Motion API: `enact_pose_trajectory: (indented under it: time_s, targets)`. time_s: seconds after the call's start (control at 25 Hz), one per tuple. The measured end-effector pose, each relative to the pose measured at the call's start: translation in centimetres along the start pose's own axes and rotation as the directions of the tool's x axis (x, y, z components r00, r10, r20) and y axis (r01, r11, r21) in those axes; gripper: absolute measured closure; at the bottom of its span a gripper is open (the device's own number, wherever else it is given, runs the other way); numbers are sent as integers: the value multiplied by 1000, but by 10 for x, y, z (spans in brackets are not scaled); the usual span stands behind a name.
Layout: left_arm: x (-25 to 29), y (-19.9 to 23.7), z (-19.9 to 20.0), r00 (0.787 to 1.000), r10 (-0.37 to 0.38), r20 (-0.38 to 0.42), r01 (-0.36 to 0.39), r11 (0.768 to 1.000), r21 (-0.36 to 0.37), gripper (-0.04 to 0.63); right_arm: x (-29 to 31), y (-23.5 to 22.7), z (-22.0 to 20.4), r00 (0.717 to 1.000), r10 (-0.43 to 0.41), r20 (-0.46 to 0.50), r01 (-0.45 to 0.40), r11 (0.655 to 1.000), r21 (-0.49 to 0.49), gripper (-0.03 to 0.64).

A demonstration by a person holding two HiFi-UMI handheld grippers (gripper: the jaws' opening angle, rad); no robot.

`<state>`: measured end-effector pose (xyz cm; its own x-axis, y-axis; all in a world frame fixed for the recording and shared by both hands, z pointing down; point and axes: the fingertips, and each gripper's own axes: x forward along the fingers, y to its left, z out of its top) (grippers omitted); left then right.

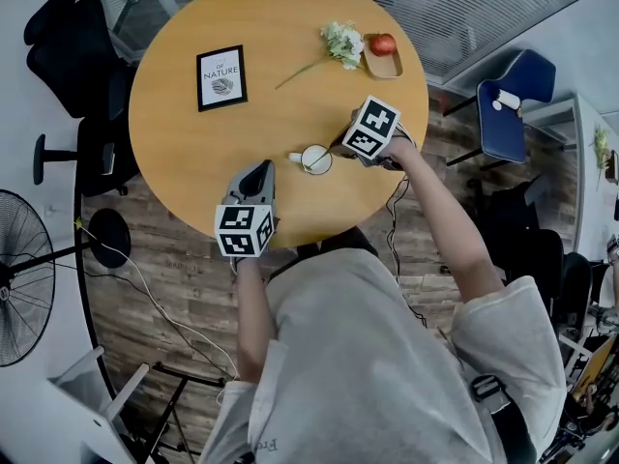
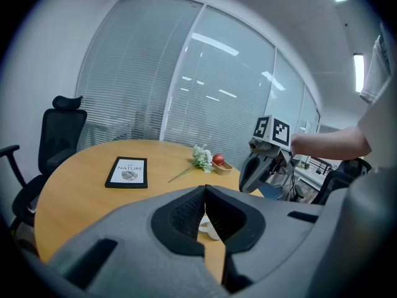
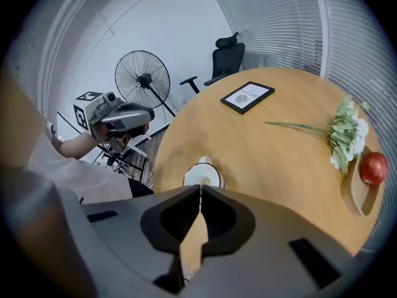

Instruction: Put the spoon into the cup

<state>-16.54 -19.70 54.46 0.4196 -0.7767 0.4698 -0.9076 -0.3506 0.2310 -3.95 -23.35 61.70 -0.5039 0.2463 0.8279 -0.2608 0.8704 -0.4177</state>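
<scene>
Spoon [image 1: 320, 158] rests in cup [image 1: 316, 173] — right gripper [image 3: 200, 190] fingers closed, apparently on its handle; release gently, lift clear. Left gripper [image 2: 205, 190] fingers closed, empty.

Table [image 1: 193, 153]: plain orange-tan wood. Cup [image 1: 315, 159], just ahead of the right gripper [image 3: 200, 188] fingers: white. Right gripper and left gripper [image 2: 205, 188]: grey bodies, black pads [image 2: 186, 216], cubes in black-and-white square markers. Frame [image 1: 221, 77], well beyond the left fingers: black border, white print. Flowers [image 1: 342, 43]: white, pale green. Apple [image 1: 383, 43]: red. Tray [image 1: 385, 65]: tan. Floor [image 1: 174, 288]: brown planks. Chair [image 1: 517, 95]: blue. Shirt [image 1: 368, 356]: grey.
</scene>
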Motion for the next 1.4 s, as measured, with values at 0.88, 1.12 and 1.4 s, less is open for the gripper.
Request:
enact_pose_trajectory:
  time_s: [0.88, 1.12, 1.4]
  targets:
    - [0, -1, -4, 1000, -6, -10, 6, 1000, 7, 586, 1, -26, 11, 967, -62, 245, 6, 975, 222, 600]
    - [0, -2, -3, 1000, -9, -11, 9, 1000, 9, 586, 1, -32, 10, 963, -78, 257, 12, 969, 248, 600]
    - [0, -3, -3, 1000, -9, -8, 9, 1000, 8, 586, 1, -39, 6, 959, -107, 263, 31, 960, 278, 595]
